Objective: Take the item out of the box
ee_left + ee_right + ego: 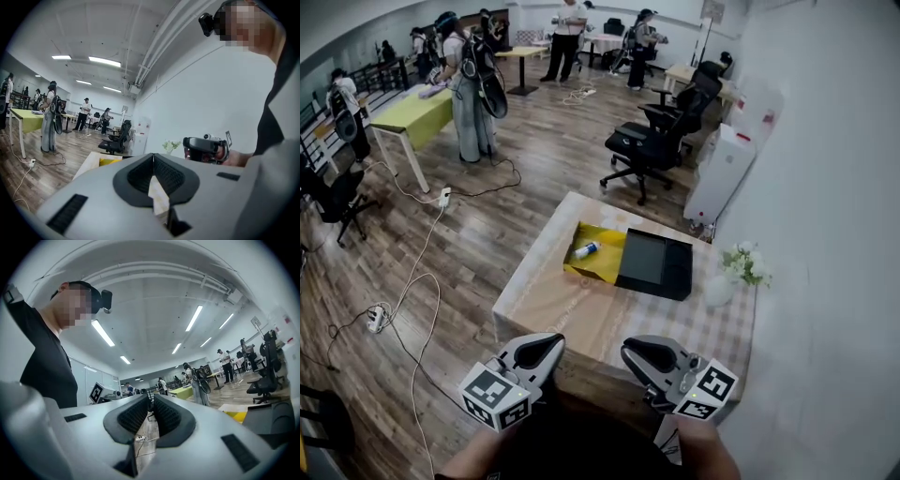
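Observation:
An open yellow box [607, 261] lies on the checked table [581, 314], with a black lid [654, 262] beside it on the right. Inside the box lies a small white bottle with a blue cap [586, 249]. My left gripper [551, 344] and right gripper [632, 350] hang close to my body at the table's near edge, well short of the box, both shut and holding nothing. In the left gripper view the jaws of the left gripper [153, 157] meet, and the yellow box [110, 161] shows beyond them. The right gripper [151, 394] is raised, its jaws together.
A white vase of flowers [739, 270] stands at the table's right edge by the wall. A black office chair [661, 136] and a white cabinet [722, 169] stand behind the table. Cables [412, 281] trail over the floor on the left. Several people stand by a green table [417, 112].

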Demonstrator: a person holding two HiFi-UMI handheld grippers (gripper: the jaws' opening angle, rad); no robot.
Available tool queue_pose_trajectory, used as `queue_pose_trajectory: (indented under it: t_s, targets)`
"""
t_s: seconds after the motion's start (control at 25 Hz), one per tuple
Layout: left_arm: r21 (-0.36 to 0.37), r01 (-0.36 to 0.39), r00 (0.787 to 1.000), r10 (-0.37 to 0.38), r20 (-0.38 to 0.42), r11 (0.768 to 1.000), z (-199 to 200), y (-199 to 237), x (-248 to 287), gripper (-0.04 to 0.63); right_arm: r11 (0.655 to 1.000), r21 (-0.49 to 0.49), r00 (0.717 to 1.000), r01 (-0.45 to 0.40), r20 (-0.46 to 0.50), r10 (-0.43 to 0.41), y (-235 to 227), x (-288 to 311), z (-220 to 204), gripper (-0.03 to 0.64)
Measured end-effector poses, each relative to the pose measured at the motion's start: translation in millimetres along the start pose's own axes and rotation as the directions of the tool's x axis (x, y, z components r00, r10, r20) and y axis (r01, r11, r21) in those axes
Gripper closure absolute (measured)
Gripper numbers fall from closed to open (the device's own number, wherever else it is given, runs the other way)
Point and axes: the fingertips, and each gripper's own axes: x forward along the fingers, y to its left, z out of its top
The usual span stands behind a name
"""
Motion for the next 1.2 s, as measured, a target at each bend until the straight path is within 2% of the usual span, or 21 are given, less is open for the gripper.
queue_pose_trajectory:
  t_s: [0.32,0.56,0.84,1.2]
  targets:
    - [-0.016,0.004,1.000,-0.004,-0.013,1.000,18.0,102.3,14.8,0.580,1.000,0.006,0.999,0.022,-0.045,-0.022,-54.1,84.3,0.4,0.575]
    - [-0.018,0.011,1.000,-0.011,-0.003,1.000,34.8,164.6,18.2,0.580,0.999,0.017,0.996,0.033,-0.080,-0.032,-77.1,140.1,-2.1,0.575]
    - [-0.036,0.029,1.000,-0.029,0.003,0.999,42.7,206.0,14.7,0.580,0.999,0.014,0.994,0.051,-0.100,-0.049,-89.9,181.6,-1.9,0.575]
    - [-0.021,0.082,0.997,-0.082,0.003,0.996,48.1,228.8,9.4,0.580,0.995,0.006,0.990,0.103,-0.092,-0.102,-95.5,206.2,-3.9,0.577]
